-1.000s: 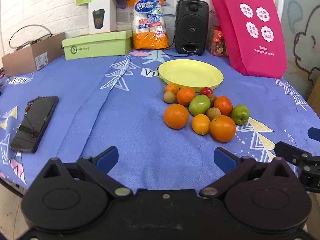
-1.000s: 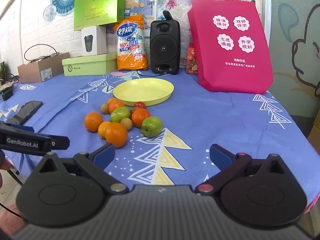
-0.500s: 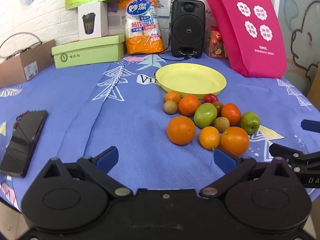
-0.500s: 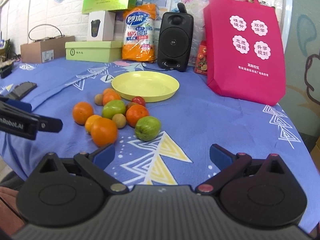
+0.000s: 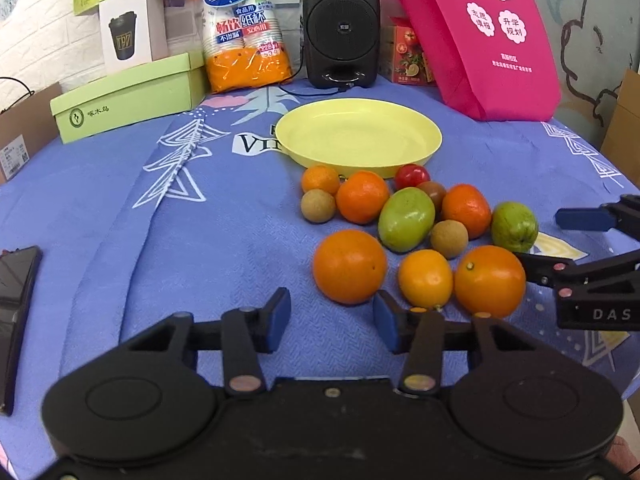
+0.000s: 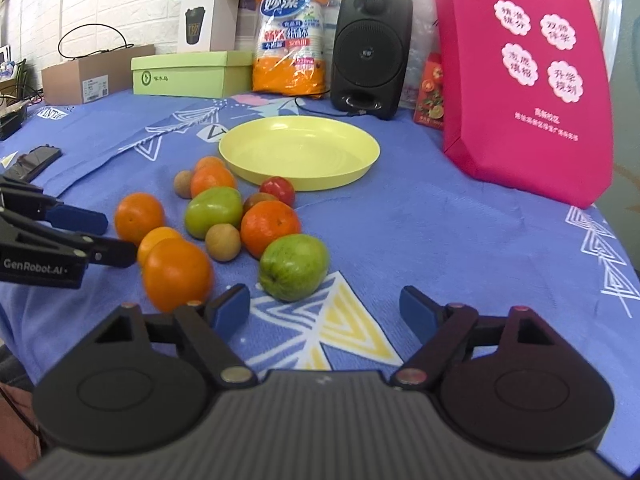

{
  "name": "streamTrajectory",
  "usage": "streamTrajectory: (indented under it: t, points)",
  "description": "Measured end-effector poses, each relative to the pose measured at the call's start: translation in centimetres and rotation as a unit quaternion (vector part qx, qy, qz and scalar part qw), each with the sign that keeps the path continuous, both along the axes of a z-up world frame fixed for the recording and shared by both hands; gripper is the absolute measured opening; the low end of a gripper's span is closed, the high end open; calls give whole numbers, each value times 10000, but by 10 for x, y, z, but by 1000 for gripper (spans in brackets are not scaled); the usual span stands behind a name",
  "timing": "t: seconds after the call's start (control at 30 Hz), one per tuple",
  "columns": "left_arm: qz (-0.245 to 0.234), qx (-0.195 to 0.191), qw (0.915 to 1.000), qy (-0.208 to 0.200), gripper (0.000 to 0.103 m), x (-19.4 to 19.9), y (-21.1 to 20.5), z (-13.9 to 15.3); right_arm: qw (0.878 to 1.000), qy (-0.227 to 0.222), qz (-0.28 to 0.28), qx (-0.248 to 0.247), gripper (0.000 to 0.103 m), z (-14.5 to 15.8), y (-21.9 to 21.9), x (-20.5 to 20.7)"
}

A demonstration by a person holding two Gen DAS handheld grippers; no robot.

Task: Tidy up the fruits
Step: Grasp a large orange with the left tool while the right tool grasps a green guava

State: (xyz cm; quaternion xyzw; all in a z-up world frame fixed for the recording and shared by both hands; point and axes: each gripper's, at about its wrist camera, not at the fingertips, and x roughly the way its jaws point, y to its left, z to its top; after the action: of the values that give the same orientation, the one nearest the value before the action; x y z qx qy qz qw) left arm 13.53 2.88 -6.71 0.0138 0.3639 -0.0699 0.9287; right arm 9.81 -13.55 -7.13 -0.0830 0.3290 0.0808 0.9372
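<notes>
Blue patterned cloth (image 5: pixel 200 240) covers the table, with a pink bag (image 5: pixel 480 36), a black speaker (image 5: pixel 341 24) and a green box (image 5: pixel 128 96) along the far edge and an empty yellow plate (image 5: pixel 358 138) at about 12 o'clock from the left gripper (image 5: pixel 331 320). Just in front of the plate sits the fruit cluster (image 5: pixel 412 232): oranges, two green fruits, small brown ones and a red tomato (image 5: pixel 412 176). Spread with nothing between its fingers, the left gripper has the big orange (image 5: pixel 349 266) just ahead at 12 o'clock, while the right gripper (image 6: pixel 325 312), also spread and empty, has a green fruit (image 6: pixel 294 267) close at 11 o'clock.
</notes>
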Motion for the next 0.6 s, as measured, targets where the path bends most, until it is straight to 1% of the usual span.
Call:
streamTrajectory:
  t: [0.07, 0.23, 0.3, 0.37, 0.6]
  points:
    - [-32, -24, 10000, 7, 47, 4, 0, -2, 9999, 69, 74, 118, 71, -3, 0, 6]
    - [-45, -195, 9998, 12, 47, 18, 1, -3, 9997, 78, 143, 177, 70, -6, 6, 18]
    - [-43, -218, 9998, 2, 46, 22, 0, -4, 9994, 81, 210, 267, 66, -7, 7, 22]
    - [-47, -221, 9997, -14, 45, 25, 0, -5, 9988, 99, 256, 399, 55, -8, 6, 25]
    - [-40, -325, 9994, -61, 43, 21, 0, -4, 9991, 40, 283, 324, 43, -8, 8, 21]
